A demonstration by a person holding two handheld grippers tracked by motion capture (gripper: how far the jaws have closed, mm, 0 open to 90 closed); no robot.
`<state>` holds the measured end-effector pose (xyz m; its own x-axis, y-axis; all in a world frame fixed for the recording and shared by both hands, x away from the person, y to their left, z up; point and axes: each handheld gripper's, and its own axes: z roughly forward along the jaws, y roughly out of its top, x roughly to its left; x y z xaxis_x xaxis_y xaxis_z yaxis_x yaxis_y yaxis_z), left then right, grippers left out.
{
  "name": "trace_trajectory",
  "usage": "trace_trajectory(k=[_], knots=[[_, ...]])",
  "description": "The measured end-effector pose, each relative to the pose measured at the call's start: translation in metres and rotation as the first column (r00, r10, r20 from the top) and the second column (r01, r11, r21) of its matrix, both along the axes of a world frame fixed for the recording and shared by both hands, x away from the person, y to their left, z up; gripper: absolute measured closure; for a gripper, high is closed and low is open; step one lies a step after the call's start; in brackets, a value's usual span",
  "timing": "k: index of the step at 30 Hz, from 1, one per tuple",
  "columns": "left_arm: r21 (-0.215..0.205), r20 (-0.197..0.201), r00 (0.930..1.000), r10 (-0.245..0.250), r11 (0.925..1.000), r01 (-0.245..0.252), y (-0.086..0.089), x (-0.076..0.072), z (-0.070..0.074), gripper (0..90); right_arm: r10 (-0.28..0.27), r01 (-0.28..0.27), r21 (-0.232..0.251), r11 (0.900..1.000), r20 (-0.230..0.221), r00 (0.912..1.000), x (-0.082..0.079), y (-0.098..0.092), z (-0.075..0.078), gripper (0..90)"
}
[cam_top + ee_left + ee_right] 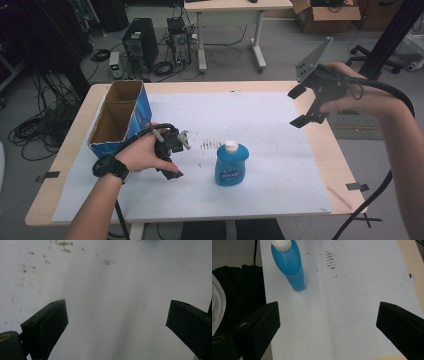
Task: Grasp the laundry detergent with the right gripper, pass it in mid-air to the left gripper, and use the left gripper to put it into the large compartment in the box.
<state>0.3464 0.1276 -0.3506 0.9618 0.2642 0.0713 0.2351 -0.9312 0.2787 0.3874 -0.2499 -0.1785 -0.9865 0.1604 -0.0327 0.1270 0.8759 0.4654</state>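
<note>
A white sheet [280, 150] covers the wooden table [345, 170], with computer towers and cables on the floor beyond its far edge. The left gripper [176, 157] rests low on the sheet near the left edge, jaws spread wide and empty, beside a blue cardboard box [120, 117]; the right gripper [304, 106] hangs above the far right corner, likewise wide open and empty. The blue bottle [231, 164] stands upright, white cap up, toward the near edge, just right of the left gripper and well apart from the right one.

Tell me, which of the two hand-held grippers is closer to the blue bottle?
The left hand-held gripper, held low just left of the blue bottle; the right hand-held gripper is raised farther off.
</note>
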Motion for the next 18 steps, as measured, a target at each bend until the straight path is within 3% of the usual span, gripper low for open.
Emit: trace_trajectory(k=[9, 18], knots=[[0.0, -0.001, 1.0, 0.007, 1.0, -0.007, 0.001, 0.001, 0.003, 4.2, 0.002, -0.002, 0.011, 1.0, 0.015, 0.9999, 0.0, -0.001, 0.004, 5.4], [-0.011, 0.005, 0.9999, 0.01, 0.9999, -0.01, 0.0, 0.003, 0.005, 4.2, 0.014, -0.017, 0.07, 0.997, 0.047, 0.9988, -0.002, -0.001, 0.012, 5.1]])
